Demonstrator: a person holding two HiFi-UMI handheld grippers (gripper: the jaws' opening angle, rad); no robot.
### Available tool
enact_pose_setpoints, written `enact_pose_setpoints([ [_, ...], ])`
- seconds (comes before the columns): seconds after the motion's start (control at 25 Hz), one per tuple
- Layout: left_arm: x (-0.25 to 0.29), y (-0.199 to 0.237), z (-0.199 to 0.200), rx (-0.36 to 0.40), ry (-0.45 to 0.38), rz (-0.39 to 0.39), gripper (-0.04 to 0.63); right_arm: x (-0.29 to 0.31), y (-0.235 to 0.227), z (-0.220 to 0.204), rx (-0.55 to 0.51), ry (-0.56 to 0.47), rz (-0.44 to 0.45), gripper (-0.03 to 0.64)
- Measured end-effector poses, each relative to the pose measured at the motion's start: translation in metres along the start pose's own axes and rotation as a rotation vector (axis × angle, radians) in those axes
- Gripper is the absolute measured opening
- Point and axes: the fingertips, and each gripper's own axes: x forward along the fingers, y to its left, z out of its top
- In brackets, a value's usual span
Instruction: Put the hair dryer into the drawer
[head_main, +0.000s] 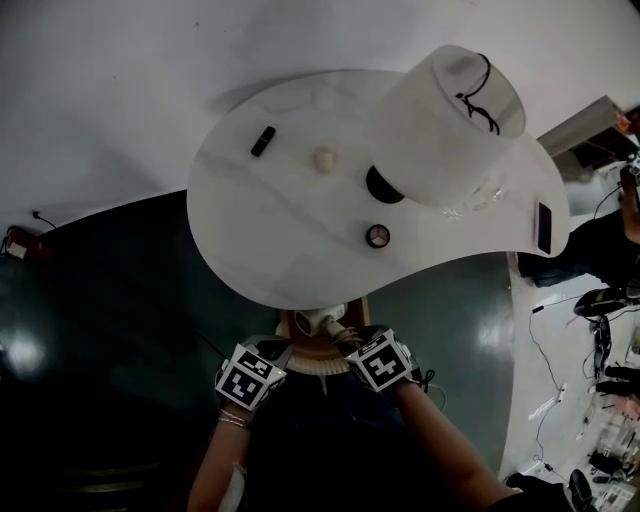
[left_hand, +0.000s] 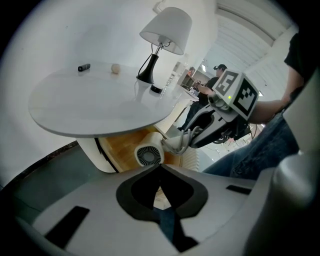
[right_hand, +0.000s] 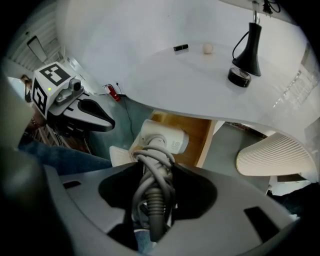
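While my right gripper (right_hand: 154, 172) clamps hair dryer (right_hand: 167, 139) by cord-wrapped handle, dryer hangs at mouth of open drawer (right_hand: 197, 134). Left gripper (left_hand: 160, 169) jaws together, empty. I judge remaining: lower in, release.

The tabletop (right_hand: 200, 85) hides most of the drawer (right_hand: 196, 126), and wound cord (right_hand: 152, 172) covers the handle of the hair dryer (right_hand: 167, 136).
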Motion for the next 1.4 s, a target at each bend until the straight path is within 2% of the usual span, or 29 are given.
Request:
enact_pose_setpoints([
  [0.44,0.012,0.011,-0.004,0.005,-0.002,-0.039,0.015,0.018,-0.002,0.003,0.069,-0.009,-0.037,0.198],
  [0.88,0.023,0.01,-0.018,0.023,0.027,-0.114,0.015,0.043,-0.002,0.007,0.064,0.0,-0.094,0.198],
  [1.4,0.037,0.027,-0.032,0.062,0.06,-0.107,0.015,0.069,-0.002,0.007,0.12,0.01,-0.124,0.198],
])
